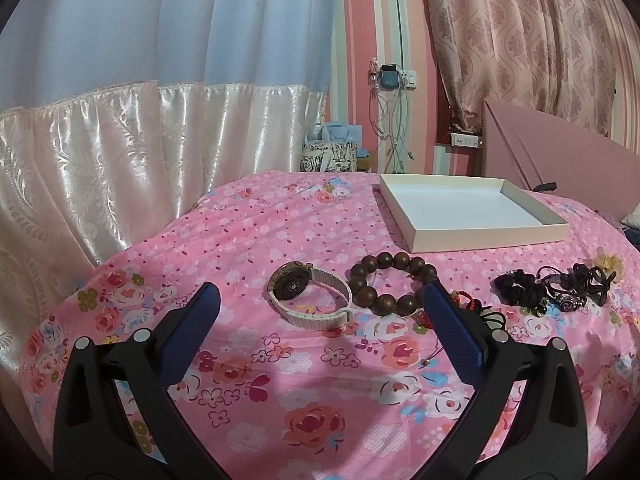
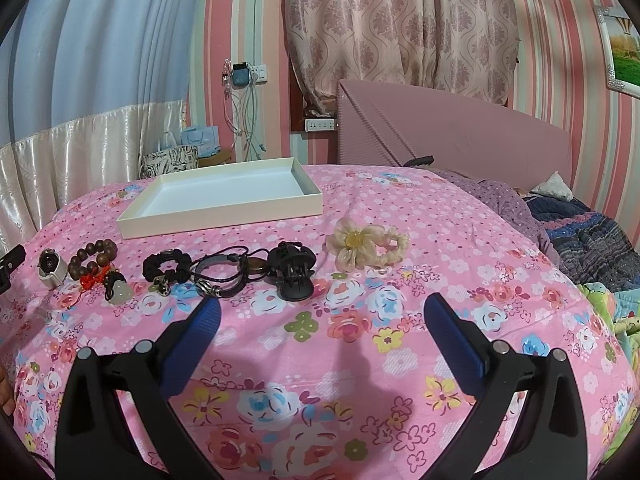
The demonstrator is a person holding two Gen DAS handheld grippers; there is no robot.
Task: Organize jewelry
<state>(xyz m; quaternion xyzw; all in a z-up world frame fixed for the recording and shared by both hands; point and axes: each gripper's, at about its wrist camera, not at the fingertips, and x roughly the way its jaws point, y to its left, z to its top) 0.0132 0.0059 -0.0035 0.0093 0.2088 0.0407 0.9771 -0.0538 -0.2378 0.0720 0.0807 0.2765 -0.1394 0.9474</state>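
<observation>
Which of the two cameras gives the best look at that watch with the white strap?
The left wrist view: the watch lies close, just ahead of the open left gripper, case back and strap clear. In the right wrist view it is small at the far left edge.

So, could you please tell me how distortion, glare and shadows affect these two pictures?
Left wrist view: fisheye bends the curtains, sheen glares on the satin curtain, and a shadow lies between the fingers. Right wrist view: the same bending, with a soft shadow on the bedspread.
</observation>
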